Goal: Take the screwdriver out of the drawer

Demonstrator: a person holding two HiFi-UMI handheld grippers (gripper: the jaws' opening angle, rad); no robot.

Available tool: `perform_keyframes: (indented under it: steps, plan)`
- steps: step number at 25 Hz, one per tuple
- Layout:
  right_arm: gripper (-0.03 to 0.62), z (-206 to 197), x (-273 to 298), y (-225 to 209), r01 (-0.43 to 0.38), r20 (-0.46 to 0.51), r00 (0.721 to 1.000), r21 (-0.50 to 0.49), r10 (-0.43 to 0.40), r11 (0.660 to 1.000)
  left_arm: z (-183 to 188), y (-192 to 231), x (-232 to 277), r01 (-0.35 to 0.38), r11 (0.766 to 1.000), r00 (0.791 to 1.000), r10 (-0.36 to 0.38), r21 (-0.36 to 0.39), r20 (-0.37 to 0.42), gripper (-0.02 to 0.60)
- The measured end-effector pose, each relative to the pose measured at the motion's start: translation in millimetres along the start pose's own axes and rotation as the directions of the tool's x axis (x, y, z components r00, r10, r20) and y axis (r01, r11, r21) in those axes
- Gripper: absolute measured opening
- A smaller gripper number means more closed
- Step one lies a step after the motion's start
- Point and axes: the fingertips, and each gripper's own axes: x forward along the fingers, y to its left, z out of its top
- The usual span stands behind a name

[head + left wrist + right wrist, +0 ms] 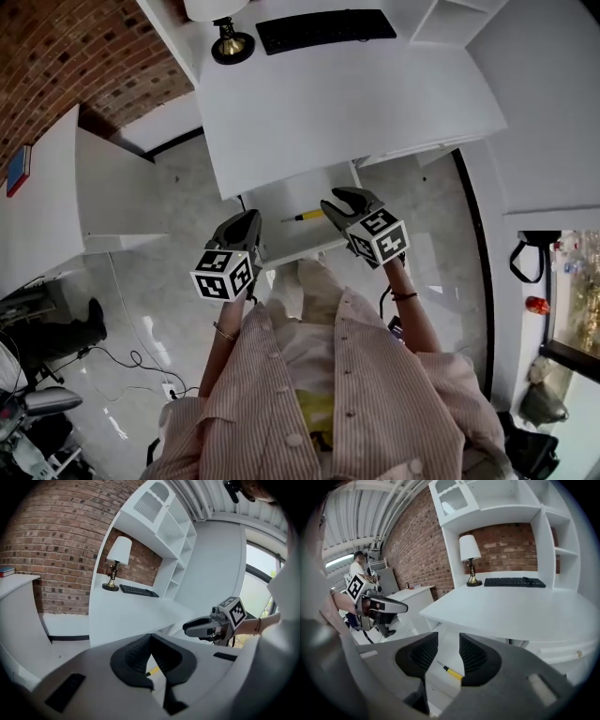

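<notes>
- Screwdriver [305, 216], yellow handle, lies flat in the open drawer [281, 199] under the white desk [356, 103]; neither gripper touches it.
- Left gripper [151, 638]: jaw tips together, clamping nothing; held above the drawer's front left corner.
- Right gripper [449, 645]: jaws apart, empty; screwdriver seen through the gap, farther down.
- The 2 grippers are held apart, 1 at each side of the drawer.

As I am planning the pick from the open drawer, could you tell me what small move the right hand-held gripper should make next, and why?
Probably lower the right hand-held gripper straight down toward the yellow-handled screwdriver. Its jaws stand apart and empty, and the tool lies in the open white drawer, seen through the gap between them, not yet touched.
</notes>
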Motion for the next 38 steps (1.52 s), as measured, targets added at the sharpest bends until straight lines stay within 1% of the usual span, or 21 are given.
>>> perform_keyframes:
  steps: [4,8,11,14,18,22,24,27,31,34,38]
  plan:
    - [0.126,-11.1,29.9,-8.3,-0.096,-0.099,0.991,-0.054,0.090,0.994,-8.3,9.9,24.0,-0.034,0.999,0.998,0.032,-0.028,-0.053,0.000]
    - [0.126,-33.4,55.6,-13.9,-0.188,-0.226,0.961,-0.117,0.159,0.975,-23.1,15.2,46.2,-0.059,0.998,0.991,0.055,-0.025,-0.124,0.000]
    - [0.126,-52.0,73.8,-16.2,-0.256,-0.317,0.928,-0.160,0.196,0.953,-34.7,19.8,58.9,-0.074,0.997,0.982,0.067,-0.030,-0.174,0.000]
    - [0.126,-71.8,91.1,-15.6,-0.324,-0.406,0.886,-0.201,0.222,0.924,-47.6,23.7,70.6,-0.079,0.996,0.973,0.069,-0.039,-0.219,0.000]
    - [0.126,-97.3,114.9,-10.6,-0.404,-0.486,0.838,-0.249,0.248,0.880,-66.1,29.1,81.8,-0.077,0.996,0.959,0.060,-0.053,-0.277,0.000]
    - [0.126,-128.0,129.0,-6.9,-0.468,-0.582,0.774,-0.263,0.249,0.844,-79.7,36.1,89.3,-0.078,0.995,0.945,0.053,-0.065,-0.324,0.000]
    - [0.126,-143.0,135.5,-8.3,-0.487,-0.618,0.750,-0.275,0.235,0.829,-84.2,39.1,93.4,-0.072,0.995,0.939,0.047,-0.061,-0.340,0.000]
    - [0.126,-153.8,144.3,-8.5,-0.497,-0.651,0.729,-0.290,0.212,0.818,-88.9,46.0,97.6,-0.061,0.997,0.932,0.037,-0.056,-0.360,0.000]
    - [0.126,-170.2,155.0,-7.9,-0.506,-0.691,0.701,-0.305,0.178,0.807,-97.5,54.8,98.3,-0.059,0.996,0.922,0.028,-0.067,-0.387,0.000]
    - [0.126,-178.8,164.3,-8.4,-0.515,-0.706,0.686,-0.297,0.178,0.804,-98.3,59.8,103.0,-0.060,0.996,0.919,0.028,-0.070,-0.392,0.000]
    - [0.126,-191.2,168.9,-10.1,-0.523,-0.732,0.664,-0.313,0.149,0.793,-101.6,59.7,106.0,-0.056,0.996,0.916,0.022,-0.074,-0.400,0.000]
